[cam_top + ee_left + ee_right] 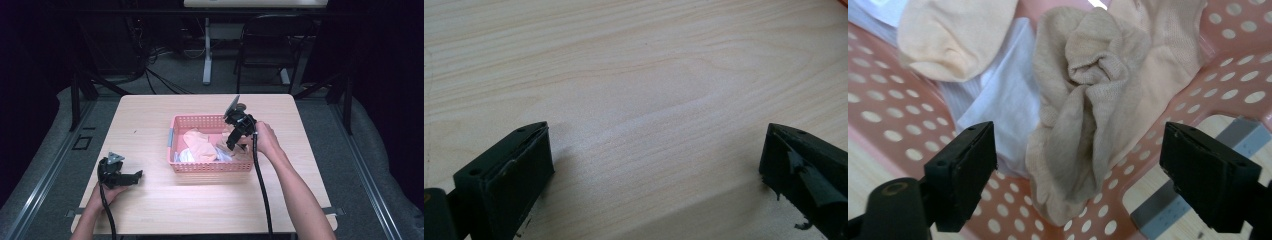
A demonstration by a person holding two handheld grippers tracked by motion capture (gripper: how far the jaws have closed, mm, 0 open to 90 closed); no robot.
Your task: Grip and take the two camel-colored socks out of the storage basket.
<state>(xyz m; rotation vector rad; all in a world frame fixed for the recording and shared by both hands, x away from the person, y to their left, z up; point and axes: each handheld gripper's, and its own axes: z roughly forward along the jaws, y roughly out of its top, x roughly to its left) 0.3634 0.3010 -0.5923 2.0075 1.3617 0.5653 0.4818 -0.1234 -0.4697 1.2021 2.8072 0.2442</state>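
Reaching into the pink basket at the centre of the high view, the right gripper has its jaws apart on either side of a crumpled beige sock, not yet pressing it. To do this step well, I judge it should sink a little further and close on the thick bunched fold, clear of the white cloth beside it and of the perforated wall. The left gripper rests open over bare bench at lower left of the high view. Counted: one basket, two grippers, at least two beige socks, one white cloth.
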